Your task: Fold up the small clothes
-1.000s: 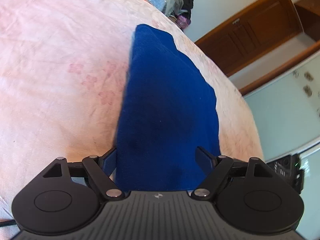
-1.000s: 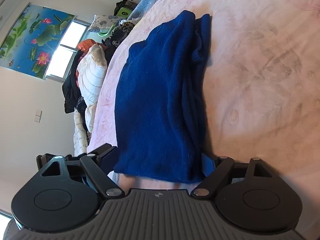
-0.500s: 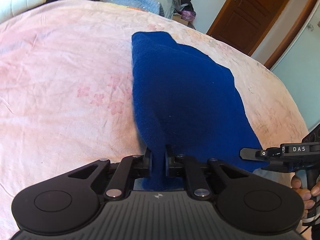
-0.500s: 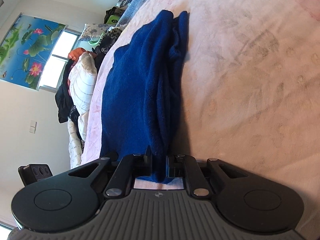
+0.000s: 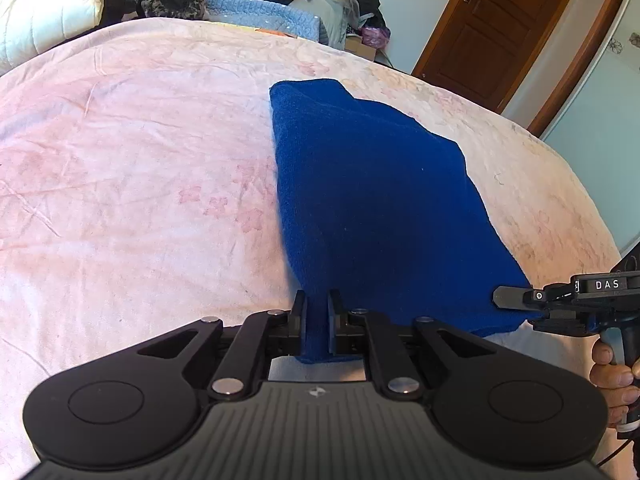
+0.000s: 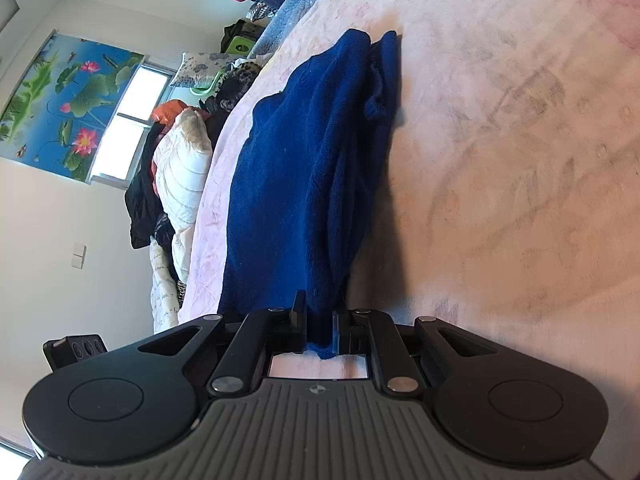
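Blue garment [image 5: 372,200] on pink bedspread [image 5: 120,160], already narrowed w/ layered folds along 1 side, near corners pinched by left gripper [image 5: 316,320] & right gripper [image 6: 320,324], both clamped on cloth; approx. midway, crosswise fold appears outstanding.

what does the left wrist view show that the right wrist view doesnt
Only the left wrist view shows the brown wooden door, the right gripper pinching the garment's near right corner, and the person's right hand.

Only the right wrist view shows the lotus flower picture, the bright window and the garment's stacked folded layers along its right edge.

Both show the dark blue knitted garment on the pale pink floral bedsheet, a gripper shut on its near edge, and a white quilted jacket.
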`<state>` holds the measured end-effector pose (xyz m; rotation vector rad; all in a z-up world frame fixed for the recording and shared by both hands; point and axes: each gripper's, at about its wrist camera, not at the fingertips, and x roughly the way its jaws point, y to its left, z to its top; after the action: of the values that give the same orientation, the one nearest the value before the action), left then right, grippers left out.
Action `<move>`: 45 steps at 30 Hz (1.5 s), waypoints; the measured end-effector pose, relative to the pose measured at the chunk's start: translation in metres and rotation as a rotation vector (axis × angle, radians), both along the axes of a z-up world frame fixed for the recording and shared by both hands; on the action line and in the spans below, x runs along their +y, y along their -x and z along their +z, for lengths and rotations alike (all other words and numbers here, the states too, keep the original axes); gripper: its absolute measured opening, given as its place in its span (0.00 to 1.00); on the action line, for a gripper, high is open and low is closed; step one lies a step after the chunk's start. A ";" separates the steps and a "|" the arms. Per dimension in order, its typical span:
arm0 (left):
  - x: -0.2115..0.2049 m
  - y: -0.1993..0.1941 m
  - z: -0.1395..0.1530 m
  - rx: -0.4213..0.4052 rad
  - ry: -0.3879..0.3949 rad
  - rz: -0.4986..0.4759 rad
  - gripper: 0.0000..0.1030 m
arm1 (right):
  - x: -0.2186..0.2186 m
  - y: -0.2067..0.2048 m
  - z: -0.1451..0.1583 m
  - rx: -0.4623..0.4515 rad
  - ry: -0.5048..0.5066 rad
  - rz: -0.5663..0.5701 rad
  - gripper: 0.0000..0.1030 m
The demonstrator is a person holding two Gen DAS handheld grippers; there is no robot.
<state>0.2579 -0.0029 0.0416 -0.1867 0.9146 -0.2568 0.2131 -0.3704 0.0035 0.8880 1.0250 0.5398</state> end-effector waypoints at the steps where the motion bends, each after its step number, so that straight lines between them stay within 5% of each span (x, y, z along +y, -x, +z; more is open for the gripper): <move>1: 0.001 0.001 0.000 0.001 0.004 0.000 0.09 | 0.000 0.001 0.000 -0.001 0.002 -0.001 0.14; 3: 0.007 0.000 -0.003 0.011 0.068 -0.006 0.09 | 0.001 0.001 0.000 -0.003 0.017 -0.001 0.14; 10: 0.063 -0.020 -0.047 0.205 0.455 0.080 0.15 | -0.015 0.001 0.001 0.005 0.061 -0.035 0.43; 14: 0.067 -0.025 -0.062 0.238 0.602 0.076 0.39 | -0.028 -0.005 0.006 -0.002 0.110 -0.049 0.57; 17: 0.057 -0.031 -0.062 0.208 0.685 0.052 0.81 | -0.022 -0.012 0.003 -0.004 0.102 0.009 0.63; 18: 0.050 -0.034 -0.059 0.203 0.682 0.044 0.88 | -0.018 -0.015 0.002 -0.002 0.088 0.032 0.67; 20: 0.034 -0.039 -0.050 0.185 0.598 0.027 0.81 | -0.009 -0.021 0.001 0.003 0.062 0.063 0.68; 21: 0.028 -0.041 -0.046 0.186 0.554 0.008 0.46 | -0.005 -0.024 -0.001 0.014 0.045 0.076 0.54; 22: 0.022 -0.044 -0.047 0.214 0.514 -0.004 0.24 | -0.002 -0.026 -0.003 0.024 0.037 0.086 0.27; 23: 0.018 -0.046 -0.051 0.250 0.495 -0.002 0.13 | 0.003 -0.028 -0.007 0.049 0.041 0.105 0.13; 36: 0.030 -0.037 -0.017 0.185 0.523 -0.055 0.11 | 0.001 -0.015 0.004 0.002 -0.010 0.119 0.14; 45: 0.043 -0.013 -0.032 0.220 0.521 -0.040 0.11 | 0.008 0.007 0.007 0.010 0.009 0.142 0.14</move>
<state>0.2706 0.0399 0.0100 -0.6889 1.0564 -0.5172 0.2059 -0.3622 0.0109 0.8148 1.1047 0.6502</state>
